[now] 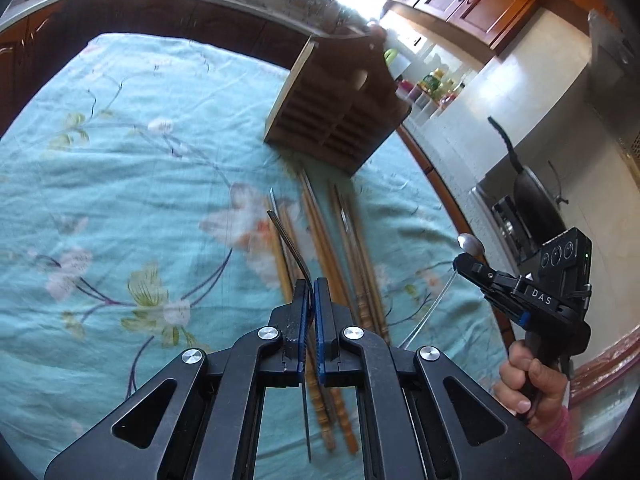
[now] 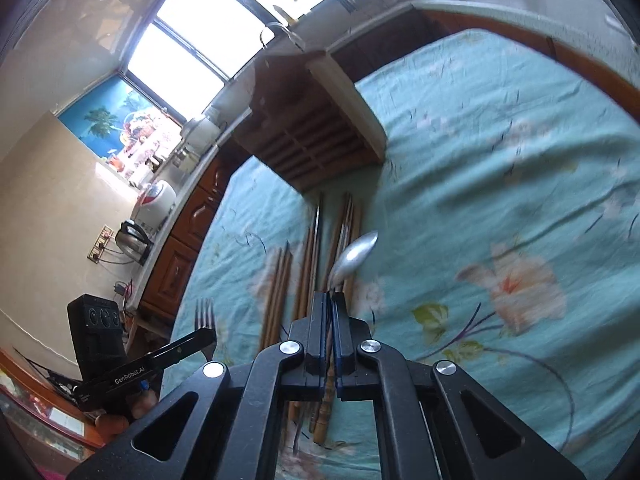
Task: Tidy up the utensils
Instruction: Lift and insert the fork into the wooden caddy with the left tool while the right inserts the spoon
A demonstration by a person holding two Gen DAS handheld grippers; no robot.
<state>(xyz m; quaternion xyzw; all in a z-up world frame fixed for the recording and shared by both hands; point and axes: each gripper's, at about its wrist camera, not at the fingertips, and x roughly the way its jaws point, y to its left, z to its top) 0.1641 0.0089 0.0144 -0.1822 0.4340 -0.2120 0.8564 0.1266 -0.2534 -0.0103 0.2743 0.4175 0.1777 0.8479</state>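
Note:
My left gripper (image 1: 311, 286) is shut on a metal fork (image 1: 289, 242), held above the table; the fork's tines also show in the right wrist view (image 2: 205, 314). My right gripper (image 2: 329, 298) is shut on a metal spoon (image 2: 354, 256), bowl pointing forward; it also shows in the left wrist view (image 1: 471, 243). A wooden slotted utensil holder (image 1: 340, 116) stands at the far side of the table, also in the right wrist view (image 2: 316, 136). Several wooden chopsticks (image 1: 324, 248) lie on the cloth between the holder and the grippers.
A teal floral tablecloth (image 1: 120, 184) covers the table. Kitchen counters and wooden cabinets (image 1: 472, 4) surround it. A pan sits on a stove (image 1: 532, 204) at the right. A kettle (image 2: 134, 238) and a rice cooker (image 2: 158, 200) stand on the left counter.

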